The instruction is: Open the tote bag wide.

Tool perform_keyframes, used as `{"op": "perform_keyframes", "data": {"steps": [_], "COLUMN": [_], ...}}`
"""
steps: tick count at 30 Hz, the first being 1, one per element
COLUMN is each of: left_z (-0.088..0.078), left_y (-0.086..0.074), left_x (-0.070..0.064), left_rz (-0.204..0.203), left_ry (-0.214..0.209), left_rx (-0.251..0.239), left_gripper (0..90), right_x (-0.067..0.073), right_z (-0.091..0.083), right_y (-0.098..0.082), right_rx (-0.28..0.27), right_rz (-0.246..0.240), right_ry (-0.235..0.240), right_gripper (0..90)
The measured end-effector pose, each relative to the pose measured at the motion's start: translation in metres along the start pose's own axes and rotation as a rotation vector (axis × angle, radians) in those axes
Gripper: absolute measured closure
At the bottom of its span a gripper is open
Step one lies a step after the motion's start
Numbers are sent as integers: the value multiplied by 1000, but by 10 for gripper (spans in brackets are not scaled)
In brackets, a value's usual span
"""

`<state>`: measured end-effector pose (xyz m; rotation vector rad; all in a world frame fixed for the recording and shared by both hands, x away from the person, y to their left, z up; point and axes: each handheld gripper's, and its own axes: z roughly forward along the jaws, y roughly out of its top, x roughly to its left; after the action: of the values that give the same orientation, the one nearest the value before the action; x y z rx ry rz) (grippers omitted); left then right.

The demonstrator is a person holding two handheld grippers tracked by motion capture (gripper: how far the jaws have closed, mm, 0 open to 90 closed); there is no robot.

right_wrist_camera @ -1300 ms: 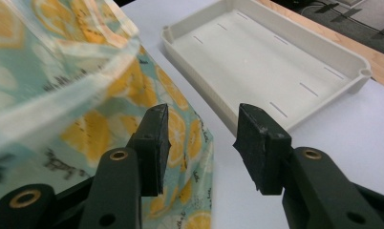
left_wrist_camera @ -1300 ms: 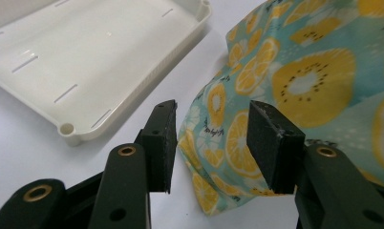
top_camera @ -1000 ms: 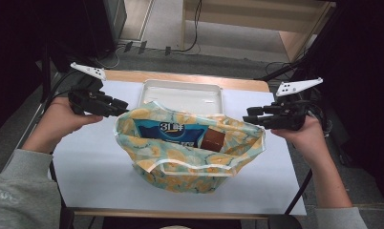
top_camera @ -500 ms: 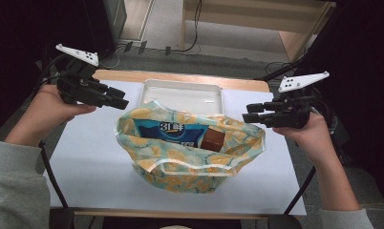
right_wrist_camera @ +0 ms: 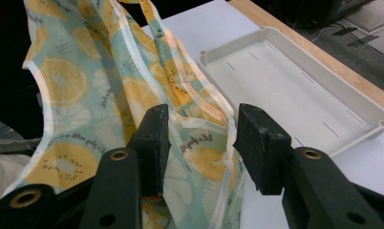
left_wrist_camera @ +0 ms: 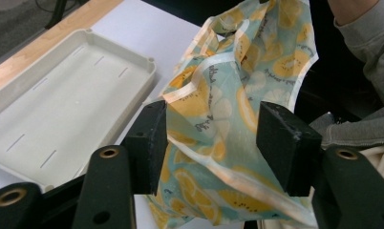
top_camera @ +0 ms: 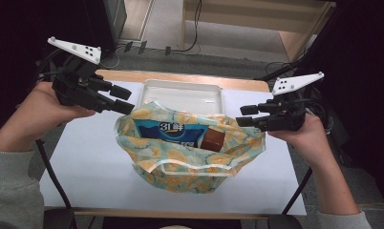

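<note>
The soft, limp lemon-printed plastic bag (top_camera: 190,148) lies at mid-frame on the white desk (top_camera: 85,167), before the white tray (top_camera: 180,95). It is best taken by its stiffer rim. The left gripper (top_camera: 125,99) has just been opening, bag edge loose between its jaws; the right gripper (top_camera: 242,116) is half-open, gripping nothing.

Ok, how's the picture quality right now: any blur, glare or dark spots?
High view: soft overall, sides black, faint sheen on the bag's clear rim. Left gripper view: bag print sharp, near claw pads slightly soft. Right gripper view: evenly lit, white tray crisp, no glare.
</note>
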<state>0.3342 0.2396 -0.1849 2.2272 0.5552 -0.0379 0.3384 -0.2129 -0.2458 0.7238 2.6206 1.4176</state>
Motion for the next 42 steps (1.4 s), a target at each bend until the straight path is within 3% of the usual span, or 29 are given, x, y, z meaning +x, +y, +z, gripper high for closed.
{"op": "perform_keyframes", "data": {"steps": [2,7,10,15,16,17,18,21,23,27,28,29,30,35,39,42], "left_z": [4,8,13,18,18,18,17,15,15,15,17,17,17,20,23,27], "left_y": [1,3,3,-9,-11,-12,-15,-21,-24,-27,-30,-30,-31,-36,-39,-41], "left_x": [-3,-10,-10,-1,0,0,0,1,2,4,6,6,7,16,24,31], "left_rz": [9,32,50,7,0,1,0,-5,-11,-20,-24,-24,-27,-49,-65,-78], "left_ry": [-10,-20,2,20,32,45,70,80,89,106,111,111,111,114,117,111], "left_rx": [24,21,44,69,77,80,84,79,83,81,84,84,82,70,55,44], "left_gripper": [414,373,380,484,603,603,684,778,825,879,890,892,894,896,896,896], "right_x": [3,8,10,16,18,18,19,21,22,20,20,20,20,19,11,2], "right_z": [0,0,0,0,0,0,-1,-3,-3,1,3,3,7,11,13,18], "right_y": [0,0,0,-5,-8,-8,-10,-15,-18,-23,-25,-25,-27,-25,-22,-22], "right_rx": [-1,-5,-5,-7,0,0,4,7,15,52,69,69,94,107,72,68], "right_rz": [0,-10,-14,-25,-35,-35,-55,-85,-76,-53,-39,-39,-39,-54,-87,-63], "right_ry": [-2,3,3,7,-1,-1,-7,-24,-43,-67,-54,-54,-54,-59,-80,-78], "right_gripper": [558,547,539,512,493,493,471,438,444,535,683,683,805,891,896,896]}}
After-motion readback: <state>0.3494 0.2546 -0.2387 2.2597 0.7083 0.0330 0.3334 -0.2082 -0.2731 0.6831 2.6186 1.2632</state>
